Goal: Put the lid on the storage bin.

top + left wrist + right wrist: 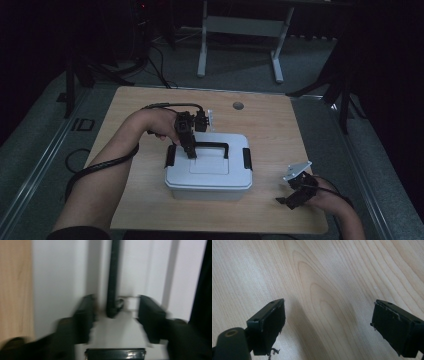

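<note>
The desk (150, 210), pale wood, carries a white lidded box (209, 172) a little toward its near edge, about midway between the left and right edges. A black handle (212, 146) lies across the lid, with a black latch (247, 158) at the right end and another (170, 155) at the left. The left gripper (191, 153) points down at the left end of the handle; in the left gripper view its jaws stand apart on either side of the handle's bar (112, 285), and the pads do not seem to press on it. The right gripper (285, 200) rests near the desk's near right corner, well apart from the box, its jaws wide apart over bare wood (319, 277). The step in hand looks like taking hold of the handle, to lift the box or raise the handle. The next move likely calls for closing squarely on the bar without slipping off its end. The left gripper view is blurred, so whether a pad touches the bar is hard to tell; the box's contents are hidden under the lid, and the room beyond the desk is dark.
</note>
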{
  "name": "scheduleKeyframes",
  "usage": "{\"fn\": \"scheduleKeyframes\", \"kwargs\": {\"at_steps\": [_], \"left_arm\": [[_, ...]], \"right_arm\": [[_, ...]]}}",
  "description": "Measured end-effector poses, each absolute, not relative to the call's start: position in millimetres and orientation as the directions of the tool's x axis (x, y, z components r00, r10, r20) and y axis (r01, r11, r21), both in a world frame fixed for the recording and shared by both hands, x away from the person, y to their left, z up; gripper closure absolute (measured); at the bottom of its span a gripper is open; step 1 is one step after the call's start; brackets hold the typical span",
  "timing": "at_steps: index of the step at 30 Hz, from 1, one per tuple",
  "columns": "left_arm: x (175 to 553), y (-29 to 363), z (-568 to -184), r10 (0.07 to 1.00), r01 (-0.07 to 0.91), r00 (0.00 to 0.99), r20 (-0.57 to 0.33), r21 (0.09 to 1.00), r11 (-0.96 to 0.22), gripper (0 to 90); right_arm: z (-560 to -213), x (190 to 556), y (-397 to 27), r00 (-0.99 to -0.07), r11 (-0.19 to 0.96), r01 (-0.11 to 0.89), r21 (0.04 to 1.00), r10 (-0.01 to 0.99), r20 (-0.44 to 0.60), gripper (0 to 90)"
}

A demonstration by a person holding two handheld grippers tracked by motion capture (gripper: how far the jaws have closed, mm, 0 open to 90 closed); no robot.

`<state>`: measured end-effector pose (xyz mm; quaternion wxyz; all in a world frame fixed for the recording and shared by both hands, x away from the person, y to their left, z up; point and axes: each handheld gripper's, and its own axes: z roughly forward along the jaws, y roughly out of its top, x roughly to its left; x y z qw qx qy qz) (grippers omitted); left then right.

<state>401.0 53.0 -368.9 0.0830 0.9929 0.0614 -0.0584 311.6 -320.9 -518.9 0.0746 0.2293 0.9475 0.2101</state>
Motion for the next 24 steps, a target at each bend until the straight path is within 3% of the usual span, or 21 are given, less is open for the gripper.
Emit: {"fn": "scheduleKeyframes", "kwargs": {"at_steps": [3,8,24], "left_arm": [[401.8,56.6,-368.7,0.141,0.154,0.986,-0.090,0.159,-0.975,19.8],[403.9,66.7,-368.2,0.162,0.174,0.984,-0.075,0.198,-0.965,3.1],[394.3,106.7,-370.7,0.220,0.229,0.973,-0.066,0.263,-0.937,1.4]], "right_arm": [[-519.2,311.8,-322.2,-0.881,0.806,0.409,0.428,0.471,-0.044,11.4],[-518.9,311.7,-323.2,-0.879,0.804,0.410,0.431,0.474,-0.049,11.4],[-512.6,314.6,-318.5,-0.876,0.799,0.405,0.444,0.479,-0.061,11.4]]}}
